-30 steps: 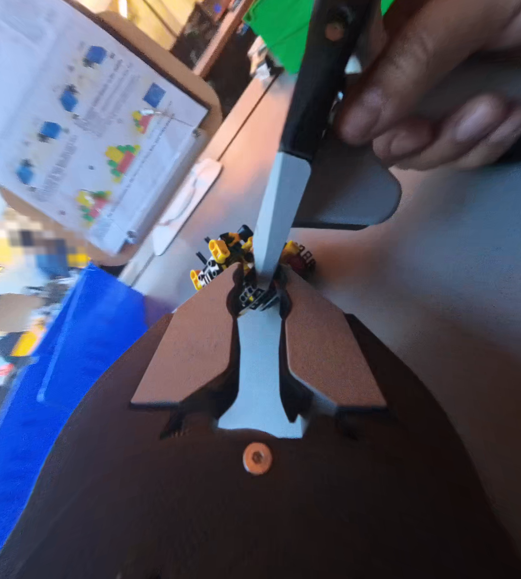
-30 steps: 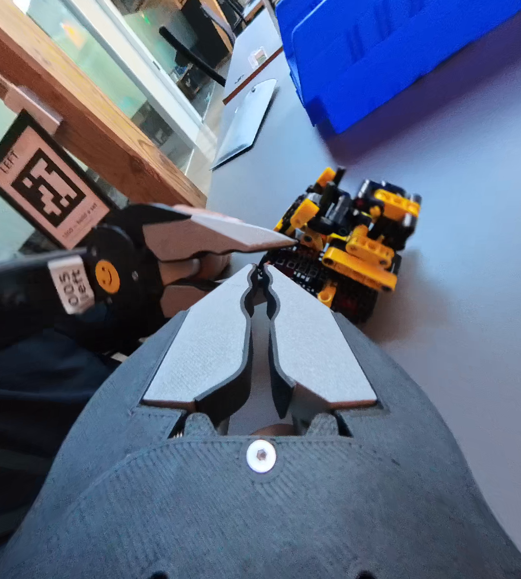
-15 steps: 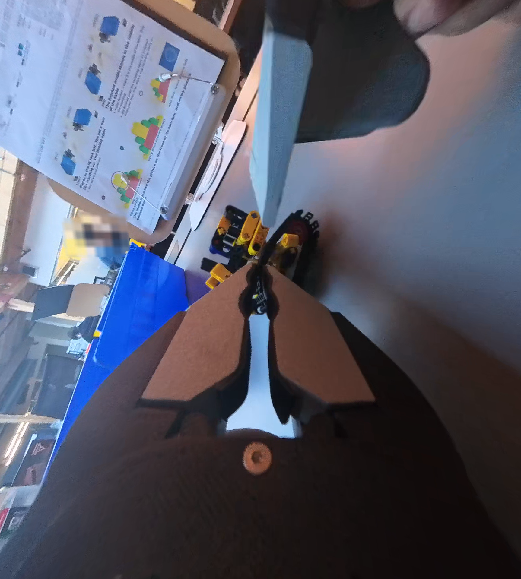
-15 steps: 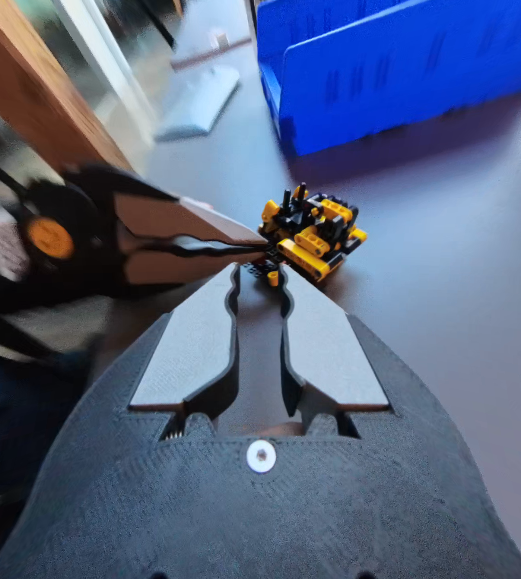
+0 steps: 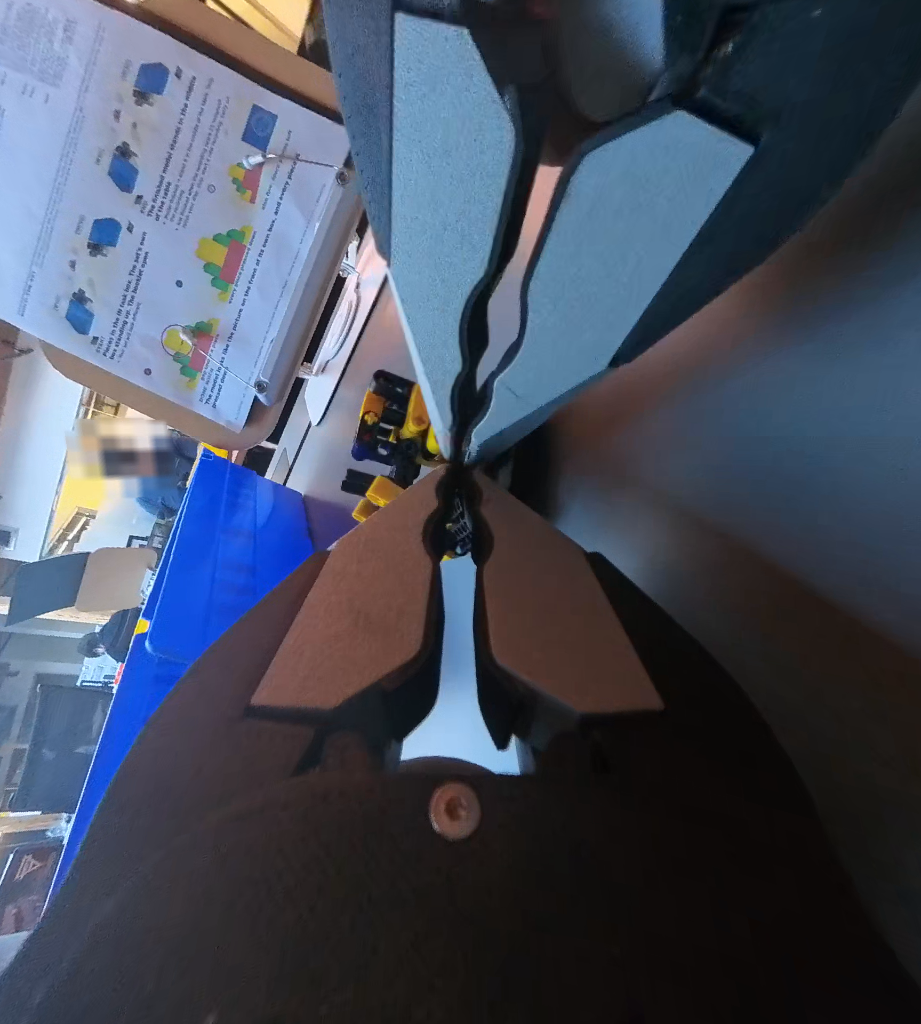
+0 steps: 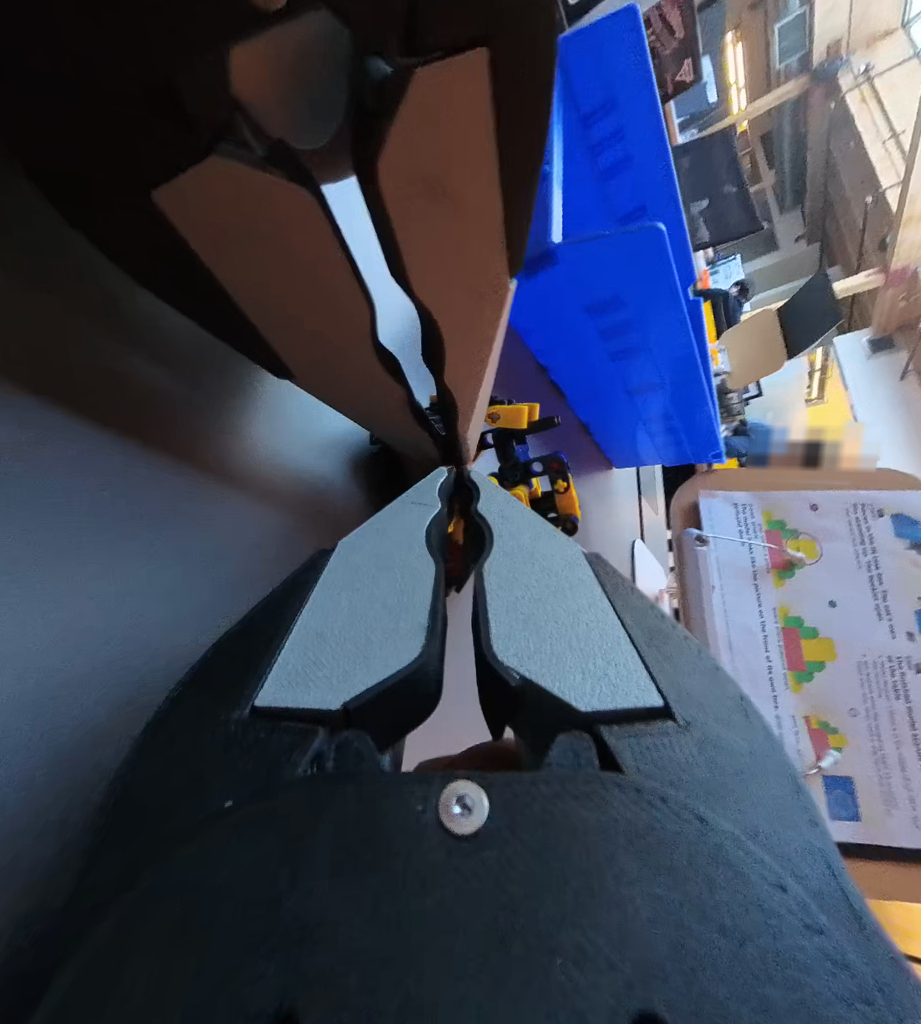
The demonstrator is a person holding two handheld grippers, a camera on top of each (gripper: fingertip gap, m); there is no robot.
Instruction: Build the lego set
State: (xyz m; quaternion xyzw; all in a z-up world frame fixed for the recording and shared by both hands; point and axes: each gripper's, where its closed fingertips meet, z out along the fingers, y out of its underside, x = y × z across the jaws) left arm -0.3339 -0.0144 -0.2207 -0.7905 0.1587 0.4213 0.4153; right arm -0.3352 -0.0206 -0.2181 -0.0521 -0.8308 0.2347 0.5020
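1. Two claws meet tip to tip above the grey table (image 5: 779,498). The left claw (image 5: 455,498), with brown finger pads, is pressed together on a small black lego piece with tiny holes (image 5: 459,526) held between its tips.
2. The right claw (image 6: 461,498), with grey finger pads, is pressed together too. It pinches a small yellow and black lego bit (image 6: 457,532).
3. In the left wrist view the right claw (image 5: 461,443) points down from the top. In the right wrist view the left claw (image 6: 455,449) does the same.
4. Just behind the tips sits the yellow and black lego model (image 6: 530,471) on the table. It has yellow beams, black pins and a dark beam with holes (image 5: 391,421).
5. Near the model stands a big blue plastic bin (image 6: 613,332). I cannot tell what is inside it (image 5: 225,554).
6. Farther off is a white paper sheet with pictures of coloured bricks (image 5: 131,210), clipped on a tan board (image 6: 835,665).
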